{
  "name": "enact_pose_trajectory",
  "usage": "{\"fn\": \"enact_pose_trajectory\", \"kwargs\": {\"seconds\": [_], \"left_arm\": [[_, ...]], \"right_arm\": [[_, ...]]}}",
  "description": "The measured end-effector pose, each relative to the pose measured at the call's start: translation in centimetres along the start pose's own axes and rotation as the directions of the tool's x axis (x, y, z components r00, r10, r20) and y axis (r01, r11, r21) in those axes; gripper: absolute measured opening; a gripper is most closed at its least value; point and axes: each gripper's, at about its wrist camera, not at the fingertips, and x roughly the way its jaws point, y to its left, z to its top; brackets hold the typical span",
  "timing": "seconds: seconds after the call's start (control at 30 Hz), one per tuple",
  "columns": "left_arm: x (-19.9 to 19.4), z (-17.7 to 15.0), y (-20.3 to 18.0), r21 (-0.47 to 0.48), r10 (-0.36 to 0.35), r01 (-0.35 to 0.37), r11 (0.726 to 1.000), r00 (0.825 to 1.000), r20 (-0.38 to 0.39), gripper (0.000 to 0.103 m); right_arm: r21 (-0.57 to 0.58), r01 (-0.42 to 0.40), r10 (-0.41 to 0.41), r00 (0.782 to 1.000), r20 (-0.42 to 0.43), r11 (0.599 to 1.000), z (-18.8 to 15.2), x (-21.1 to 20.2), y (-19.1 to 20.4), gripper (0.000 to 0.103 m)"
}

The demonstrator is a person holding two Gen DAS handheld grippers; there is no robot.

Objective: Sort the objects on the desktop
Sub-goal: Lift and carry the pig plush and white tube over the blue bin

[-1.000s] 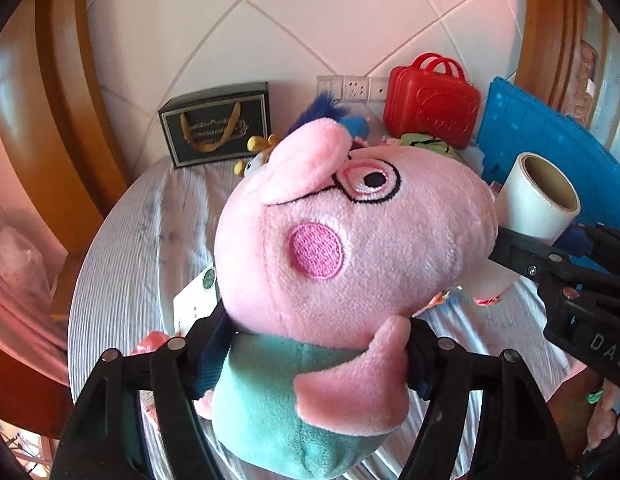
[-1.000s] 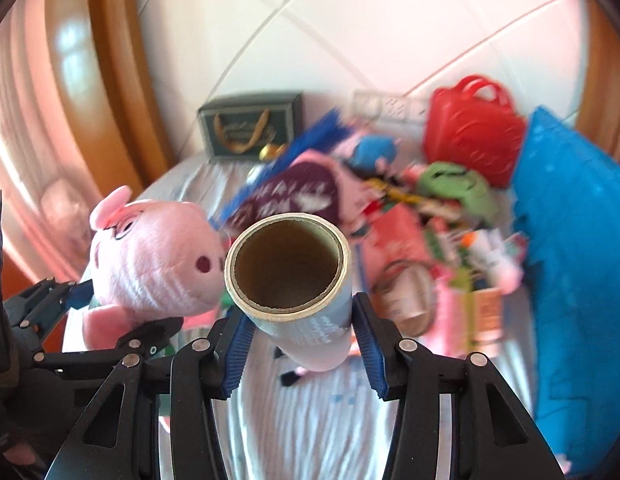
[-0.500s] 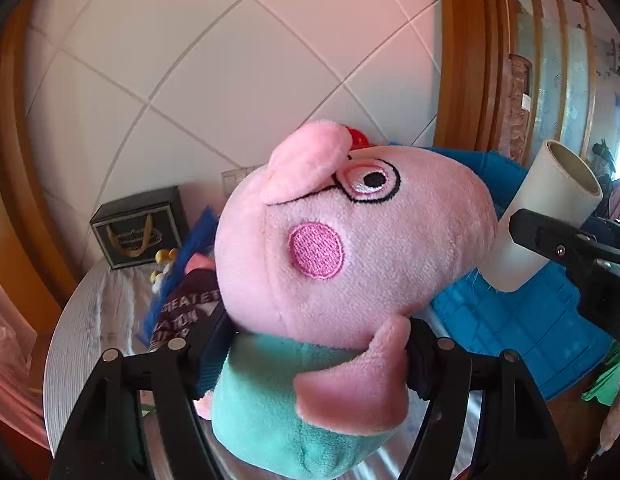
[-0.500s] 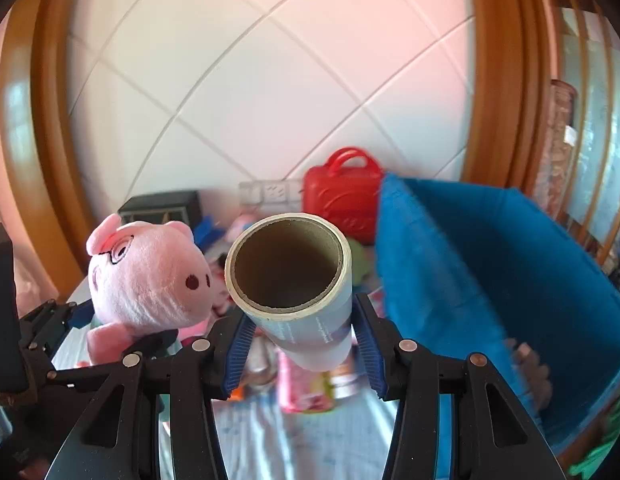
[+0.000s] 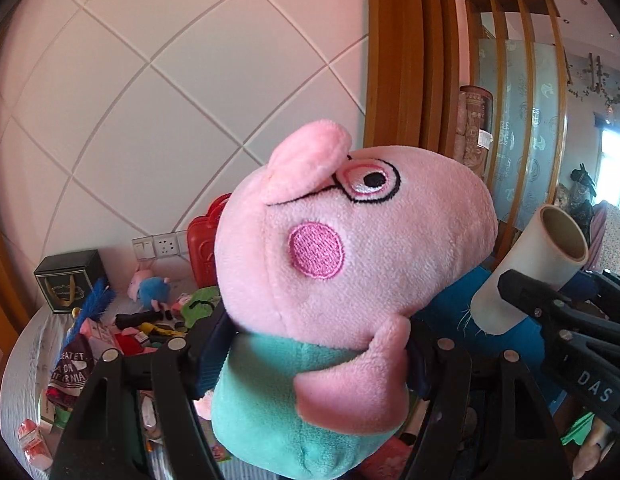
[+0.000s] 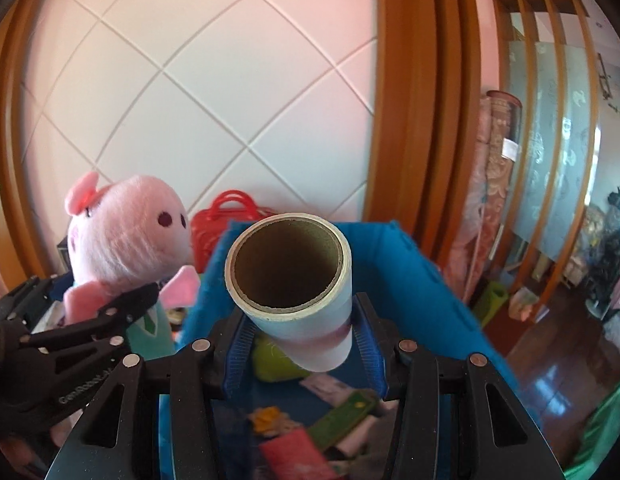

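Observation:
My left gripper (image 5: 313, 360) is shut on a pink pig plush toy (image 5: 349, 248) in a green shirt, held by its neck and lifted off the table. The same plush toy (image 6: 126, 236) shows at the left of the right wrist view. My right gripper (image 6: 302, 344) is shut on a white paper roll (image 6: 298, 300) with a brown cardboard core, its hollow end facing the camera. That roll (image 5: 533, 268) appears at the right of the left wrist view. Both held things hang over or near a blue fabric bin (image 6: 425, 280).
The bin holds a green item (image 6: 274, 360) and several small packets. On the table behind lie a red plastic case (image 5: 202, 248), a black gift box (image 5: 66, 280), a small blue-and-pink plush (image 5: 150, 284) and mixed clutter. Wooden posts (image 6: 413, 100) and dark flooring stand to the right.
Both grippers have swung to the right and upward with their loads. The table clutter has slid left and down in view; the blue bin now sits under the paper roll.

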Motion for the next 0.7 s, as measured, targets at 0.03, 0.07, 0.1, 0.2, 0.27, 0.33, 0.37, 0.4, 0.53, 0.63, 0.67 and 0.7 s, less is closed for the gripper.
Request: {"fn": "enact_pose_trajectory", "kwargs": {"seconds": [0.03,0.07,0.1,0.2,0.27,0.33,0.37,0.4,0.53,0.63,0.67,0.7], "left_arm": [[0.7,0.1,-1.3,0.012,-0.001,0.001,1.000,1.000,-0.014,0.071],[1.6,0.0,-2.5,0.021,0.001,-0.001,1.000,1.000,-0.030,0.071],[2.4,-0.2,-3.6,0.028,-0.002,0.004,1.000,0.999,-0.047,0.071],[5.9,-1.7,-5.7,0.033,-0.019,0.024,0.999,0.989,-0.148,0.071],[8.1,-3.0,-6.9,0.034,-0.024,0.032,0.999,0.977,-0.213,0.071],[9.7,-4.2,-8.2,0.036,-0.006,0.016,0.999,0.963,-0.269,0.071],[10.3,-4.7,-8.5,0.040,0.000,0.012,0.999,0.957,-0.291,0.071],[10.9,-5.1,-9.0,0.046,0.012,0.002,0.999,0.949,-0.315,0.071],[11.9,-5.7,-9.6,0.059,0.049,-0.030,0.998,0.928,-0.370,0.071],[11.7,-5.6,-9.4,0.061,0.071,-0.051,0.997,0.921,-0.382,0.071],[11.7,-5.5,-9.3,0.061,0.076,-0.057,0.997,0.918,-0.388,0.071],[11.8,-5.5,-9.2,0.058,0.080,-0.062,0.996,0.915,-0.397,0.072]], "right_arm": [[0.007,0.002,-0.001,1.000,-0.010,1.000,-0.1,0.3,-1.5,0.048],[0.012,0.006,-0.006,1.000,-0.023,1.000,-0.4,0.8,-2.8,0.048],[0.010,0.013,-0.013,0.999,-0.033,1.000,-0.9,0.8,-3.5,0.048],[-0.006,0.053,-0.054,0.994,-0.092,0.999,-2.5,2.3,-5.9,0.048],[-0.003,0.049,-0.049,0.987,-0.150,0.999,-3.7,4.2,-7.7,0.048],[-0.005,0.058,-0.058,0.978,-0.199,0.998,-4.8,5.9,-9.2,0.048],[-0.005,0.059,-0.058,0.973,-0.222,0.998,-5.4,6.7,-9.6,0.048],[-0.007,0.059,-0.059,0.969,-0.240,0.998,-5.9,7.2,-10.0,0.048],[-0.034,0.075,-0.082,0.953,-0.292,0.997,-7.6,8.6,-10.8,0.048],[-0.058,0.092,-0.105,0.947,-0.304,0.994,-8.4,8.7,-10.8,0.048],[-0.064,0.093,-0.108,0.946,-0.307,0.994,-8.5,8.7,-10.8,0.048],[-0.072,0.095,-0.113,0.944,-0.309,0.993,-8.5,8.9,-11.0,0.048]]}}
